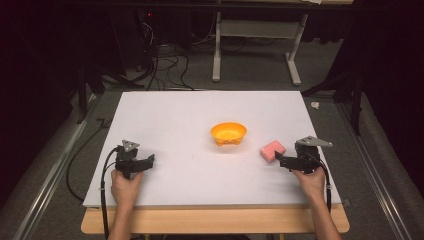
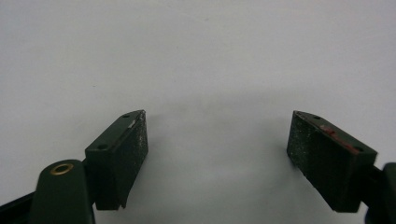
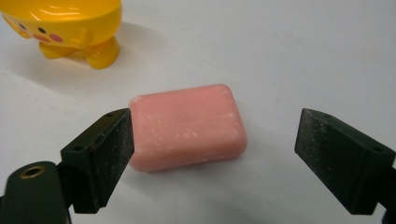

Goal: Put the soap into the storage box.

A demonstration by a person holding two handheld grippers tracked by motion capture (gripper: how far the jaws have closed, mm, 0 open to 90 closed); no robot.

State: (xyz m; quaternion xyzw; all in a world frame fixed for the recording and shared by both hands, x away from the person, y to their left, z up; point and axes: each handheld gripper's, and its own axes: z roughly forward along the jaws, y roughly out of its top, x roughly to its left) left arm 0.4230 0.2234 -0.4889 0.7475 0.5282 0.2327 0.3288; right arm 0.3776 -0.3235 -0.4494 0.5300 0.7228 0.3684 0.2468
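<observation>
A pink soap bar (image 1: 273,150) (image 3: 187,127) lies flat on the white board (image 1: 190,115), right of an orange bowl (image 1: 228,133) (image 3: 65,25) with a painted face and small feet. My right gripper (image 1: 278,159) (image 3: 215,156) stands open just behind the soap, jaws wide apart; the soap lies beyond the pads, close to the left pad, with a gap to the right pad. My left gripper (image 1: 148,161) (image 2: 217,156) rests open at the board's left front, with bare white board between its pads.
The board's wooden front edge (image 1: 215,220) runs along the bottom. Dark floor with cables (image 1: 165,65) and a grey frame's legs (image 1: 255,55) lies beyond the far edge. Metal rails flank both sides of the table.
</observation>
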